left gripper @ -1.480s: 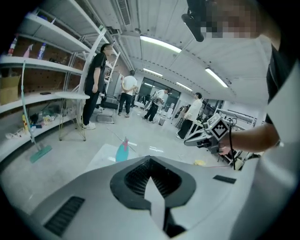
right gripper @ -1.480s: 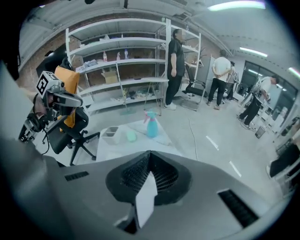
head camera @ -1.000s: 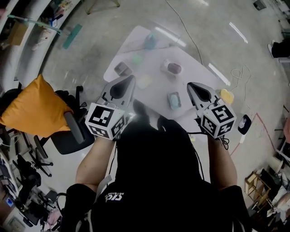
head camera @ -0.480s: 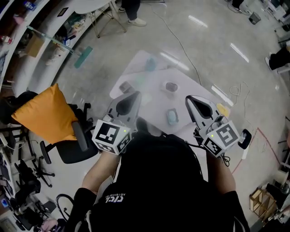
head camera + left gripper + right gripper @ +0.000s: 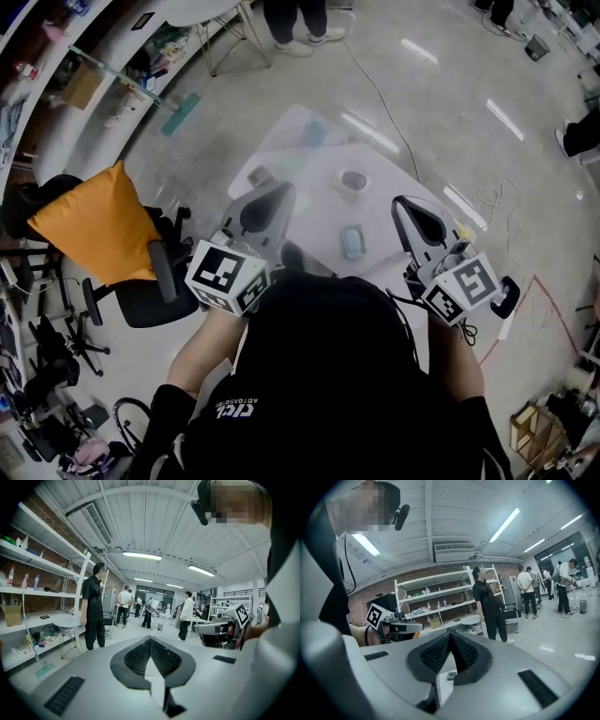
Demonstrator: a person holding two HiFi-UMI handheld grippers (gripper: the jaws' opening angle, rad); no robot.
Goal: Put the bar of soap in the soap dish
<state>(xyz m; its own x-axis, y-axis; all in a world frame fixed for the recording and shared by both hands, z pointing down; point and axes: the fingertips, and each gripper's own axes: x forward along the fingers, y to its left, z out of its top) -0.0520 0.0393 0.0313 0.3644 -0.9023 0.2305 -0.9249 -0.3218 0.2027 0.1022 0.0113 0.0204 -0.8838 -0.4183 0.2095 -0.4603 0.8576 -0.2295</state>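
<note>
White table [image 5: 389, 178] below, left gripper [image 5: 284, 189] and right gripper [image 5: 399, 202] both closed and empty, shirt lettering [image 5: 234, 406] illegible

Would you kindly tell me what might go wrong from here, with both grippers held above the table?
1. The left gripper and right gripper are both shut and empty; coming down shut could shove things on the table.
2. The small items there, such as the blue item and the round dish, lie close together, so a neighbour might get knocked.
</note>
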